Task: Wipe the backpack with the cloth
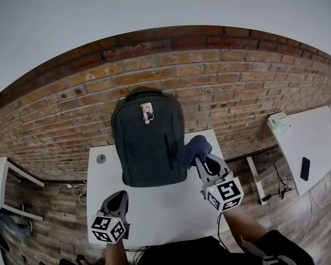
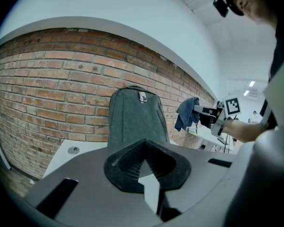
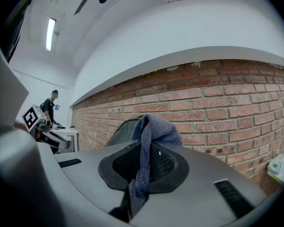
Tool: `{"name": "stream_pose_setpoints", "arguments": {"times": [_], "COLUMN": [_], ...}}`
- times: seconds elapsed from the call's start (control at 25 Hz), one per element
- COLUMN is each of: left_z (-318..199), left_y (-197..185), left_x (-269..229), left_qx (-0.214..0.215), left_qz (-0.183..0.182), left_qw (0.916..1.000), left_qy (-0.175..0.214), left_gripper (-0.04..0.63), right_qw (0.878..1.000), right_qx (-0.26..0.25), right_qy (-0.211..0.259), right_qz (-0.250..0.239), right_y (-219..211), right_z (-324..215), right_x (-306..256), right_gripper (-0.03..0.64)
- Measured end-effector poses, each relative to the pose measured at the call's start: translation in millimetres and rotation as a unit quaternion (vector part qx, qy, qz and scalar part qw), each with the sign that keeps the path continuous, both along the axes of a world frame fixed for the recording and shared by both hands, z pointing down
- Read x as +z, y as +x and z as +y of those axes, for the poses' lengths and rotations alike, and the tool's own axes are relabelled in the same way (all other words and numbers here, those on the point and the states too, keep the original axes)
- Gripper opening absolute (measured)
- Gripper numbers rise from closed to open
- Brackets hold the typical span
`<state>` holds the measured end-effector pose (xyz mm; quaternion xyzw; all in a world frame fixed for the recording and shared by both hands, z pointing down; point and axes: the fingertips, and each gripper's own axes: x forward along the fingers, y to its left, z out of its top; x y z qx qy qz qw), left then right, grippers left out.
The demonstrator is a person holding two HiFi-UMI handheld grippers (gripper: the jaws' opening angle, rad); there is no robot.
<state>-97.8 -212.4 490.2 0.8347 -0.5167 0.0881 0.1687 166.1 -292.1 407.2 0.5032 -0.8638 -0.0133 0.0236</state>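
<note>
My right tool clamps the blue cloth just beside the upright backpack, poised for wiping, while my left tool hovers closed and empty.

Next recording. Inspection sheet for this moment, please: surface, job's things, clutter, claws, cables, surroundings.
Surface: white table, set against the brick wall.
Job's things: dark backpack upright on the table, back to the wall; blue cloth held beside its right side, apart from it in the left gripper view.
Clutter: one small round grey thing on the table, left of the backpack.
Grippers: left claw shut, nothing in it, over the table's near left part; right claw shut on the cloth.
Cables: none seen on the table; cables on the floor at right.
Surroundings: second white table at right, with a dark phone on it.
</note>
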Motion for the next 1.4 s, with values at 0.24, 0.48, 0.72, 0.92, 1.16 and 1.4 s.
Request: {"name": "stream_pose_setpoints", "arguments": {"times": [0.24,0.48,0.72,0.92,1.16,1.4], "left_z": [-7.7,-16.1,-24.3,-32.6,-38.8,-40.5], "left_y": [-21.3,-47.6,-67.5,-73.5,-70.2,-68.6], "left_x": [2.2,1.4,8.6,14.5,24.9,30.3], "left_qx": [0.000,-0.006,-0.015,-0.013,-0.008,-0.009], "left_qz": [0.004,0.006,0.010,0.013,0.014,0.018], "left_qw": [1.0000,1.0000,0.9998,0.9997,0.9995,0.9993], "left_qy": [0.001,0.004,-0.005,-0.014,-0.026,-0.031], "left_gripper": [-0.005,-0.005,-0.005,-0.005,-0.005,-0.005], "right_qw": [0.999,0.996,0.993,0.989,0.981,0.972], "right_qx": [0.016,0.014,0.031,0.020,-0.001,-0.019], "right_qy": [0.004,-0.003,-0.023,-0.043,-0.062,-0.067], "right_qz": [0.040,0.086,0.110,0.139,0.185,0.225], "right_y": [8.8,12.7,13.7,16.3,17.6,3.8], "right_z": [-61.1,-122.3,-171.8,-193.2,-208.7,-223.9], "right_x": [-23.8,-41.7,-43.2,-33.8,-21.3,-12.8], "right_gripper": [0.023,0.023,0.022,0.021,0.021,0.021]}}
